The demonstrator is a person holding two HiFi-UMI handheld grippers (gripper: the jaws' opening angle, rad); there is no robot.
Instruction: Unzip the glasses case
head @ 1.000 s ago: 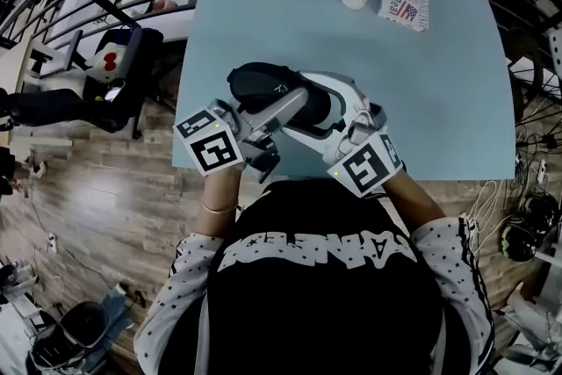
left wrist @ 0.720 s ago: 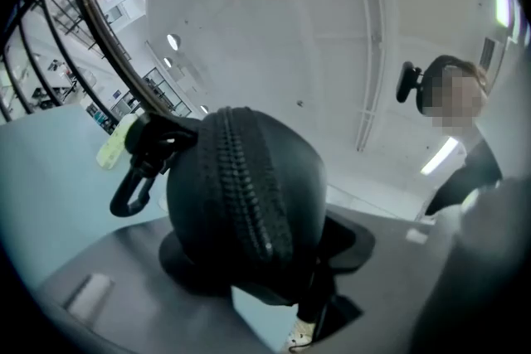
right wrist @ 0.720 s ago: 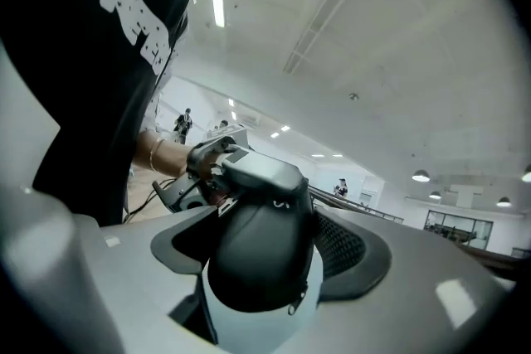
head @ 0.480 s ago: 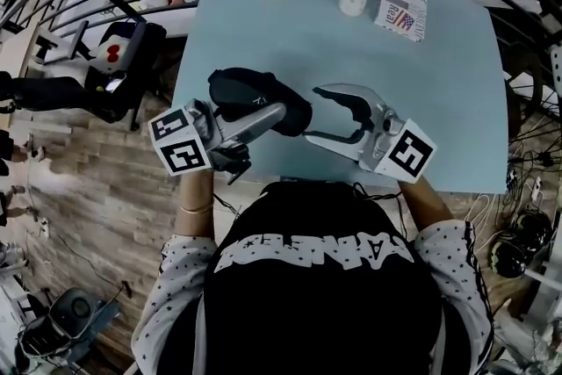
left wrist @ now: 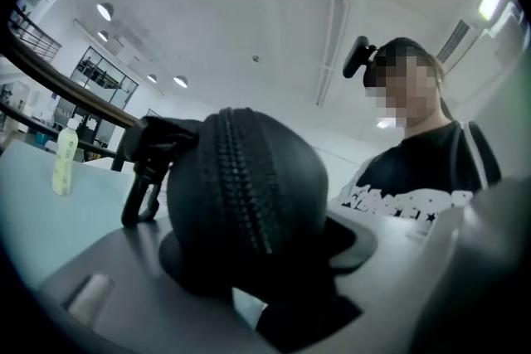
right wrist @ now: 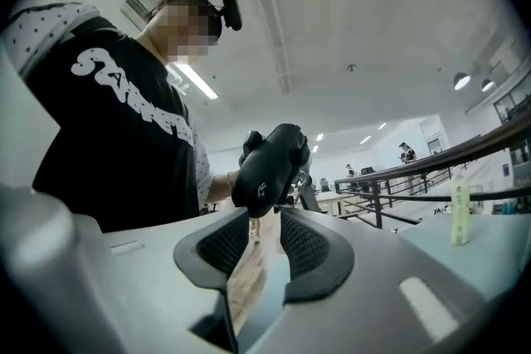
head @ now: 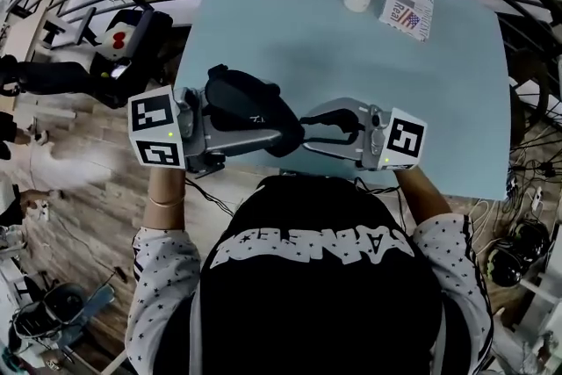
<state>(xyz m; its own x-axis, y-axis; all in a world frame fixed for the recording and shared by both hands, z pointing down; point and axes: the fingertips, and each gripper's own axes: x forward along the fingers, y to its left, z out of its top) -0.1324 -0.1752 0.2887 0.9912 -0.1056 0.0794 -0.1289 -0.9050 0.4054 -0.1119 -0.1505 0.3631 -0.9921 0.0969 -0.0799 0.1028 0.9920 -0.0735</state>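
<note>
Both grippers hover level over the near edge of the blue table (head: 351, 48). The left gripper (head: 263, 134) is clamped on the black glasses case (head: 241, 101), holding it off the table with the closed zip facing that gripper's camera. The right gripper (head: 307, 120) has just been closing its jaws. They stand narrowly apart, tips at the case's end, with nothing visibly pressed between the pads.
</note>
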